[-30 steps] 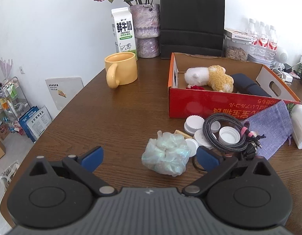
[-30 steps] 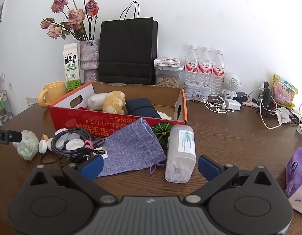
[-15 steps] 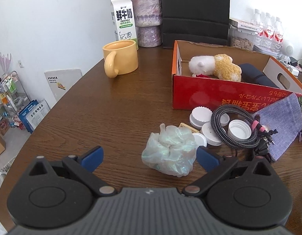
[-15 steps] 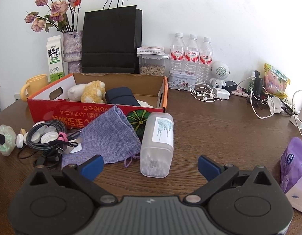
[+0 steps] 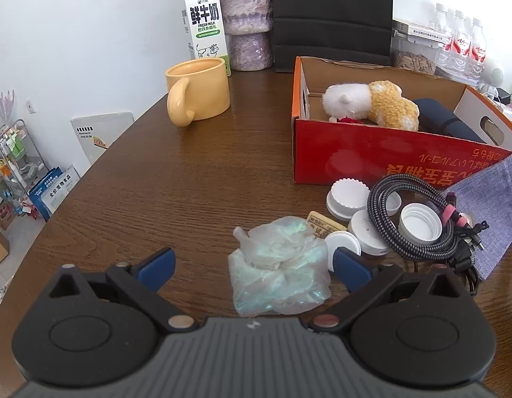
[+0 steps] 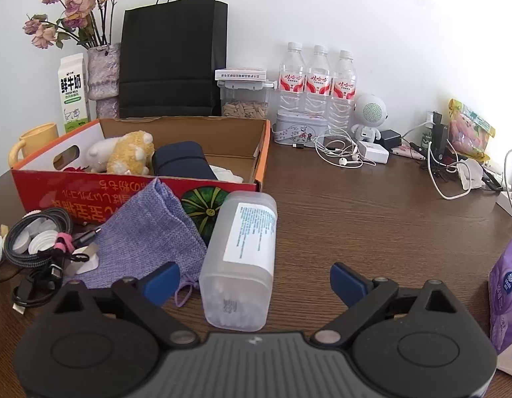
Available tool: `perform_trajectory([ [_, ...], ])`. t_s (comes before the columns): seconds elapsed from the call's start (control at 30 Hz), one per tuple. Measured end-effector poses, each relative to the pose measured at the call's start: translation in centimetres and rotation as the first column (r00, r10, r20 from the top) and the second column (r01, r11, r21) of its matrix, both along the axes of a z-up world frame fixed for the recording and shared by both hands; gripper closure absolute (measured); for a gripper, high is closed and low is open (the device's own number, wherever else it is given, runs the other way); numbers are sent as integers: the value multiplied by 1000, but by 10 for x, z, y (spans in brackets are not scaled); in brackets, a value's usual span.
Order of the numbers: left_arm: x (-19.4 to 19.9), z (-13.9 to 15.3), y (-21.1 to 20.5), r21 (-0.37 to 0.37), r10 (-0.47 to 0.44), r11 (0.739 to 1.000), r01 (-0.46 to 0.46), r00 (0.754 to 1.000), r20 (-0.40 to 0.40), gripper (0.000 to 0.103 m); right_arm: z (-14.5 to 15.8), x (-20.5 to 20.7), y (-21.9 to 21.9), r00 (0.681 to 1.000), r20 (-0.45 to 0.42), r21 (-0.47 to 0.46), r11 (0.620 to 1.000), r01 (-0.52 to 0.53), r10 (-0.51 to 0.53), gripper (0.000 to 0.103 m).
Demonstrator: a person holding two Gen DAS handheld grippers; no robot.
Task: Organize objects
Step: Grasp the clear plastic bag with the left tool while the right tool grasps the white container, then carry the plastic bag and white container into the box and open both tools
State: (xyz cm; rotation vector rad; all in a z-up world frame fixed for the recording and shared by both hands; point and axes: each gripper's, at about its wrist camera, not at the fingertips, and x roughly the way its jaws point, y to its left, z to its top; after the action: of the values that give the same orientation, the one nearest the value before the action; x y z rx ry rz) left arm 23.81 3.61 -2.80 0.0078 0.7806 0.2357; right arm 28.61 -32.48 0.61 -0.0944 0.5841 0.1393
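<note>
Right wrist: right tool (image 6: 254,277) angled down, jaws wide but closing, straddling cotton-swab box (image 6: 240,260), w/o contact.

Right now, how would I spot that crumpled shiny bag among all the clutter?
Find the red cardboard box on the wooden table. In front of it lie white lids and a coiled black cable. Beside those, nearest the camera, sits the crumpled plastic bag: the only translucent, iridescent green, soft thing there.

Counts: water bottles (image 6: 317,76) ×3; white caps (image 5: 347,195) ×5; mug (image 5: 197,91) ×1; milk carton (image 5: 204,20) ×1; red box (image 5: 382,159) ×1.
</note>
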Motion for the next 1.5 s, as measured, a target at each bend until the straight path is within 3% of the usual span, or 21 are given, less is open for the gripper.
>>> perform_trajectory([
  [0.33,-1,-3,-1,5,-23,1000,23,999,22,0,-6,3,-6,999,34,41,999,9,-11,22],
  [0.53,-1,-9,1,-18,-29,999,30,999,14,8,-9,3,-2,999,44,22,1000,9,-10,25],
  [0.67,-2,-11,1,-26,-35,999,36,999,7,19,-10,5,-2,999,42,20,1000,16,-17,28],
  [0.8,-3,-13,0,-30,-45,999,45,999,2,26,-13,6,-2,1000,28,27,1000,7,-8,45],
  [0.9,-5,-14,-1,-37,-56,998,56,998,-3,40,-13,6,-3,1000,25,50,999,-9,8,63],
  [0.97,-7,-14,-2,-39,-60,997,60,998,3,53,-13,5,-3,1000,28,52,999,-5,4,63],
  [1.07,-9,-13,-4,-28,-63,998,63,998,13,58,-12,3,-4,999,39,58,998,-1,-1,63],
  [1.5,-22,1,-1,-7,-53,999,54,997,57,62,-5,-16,-3,993,121,54,999,6,-12,64],
])
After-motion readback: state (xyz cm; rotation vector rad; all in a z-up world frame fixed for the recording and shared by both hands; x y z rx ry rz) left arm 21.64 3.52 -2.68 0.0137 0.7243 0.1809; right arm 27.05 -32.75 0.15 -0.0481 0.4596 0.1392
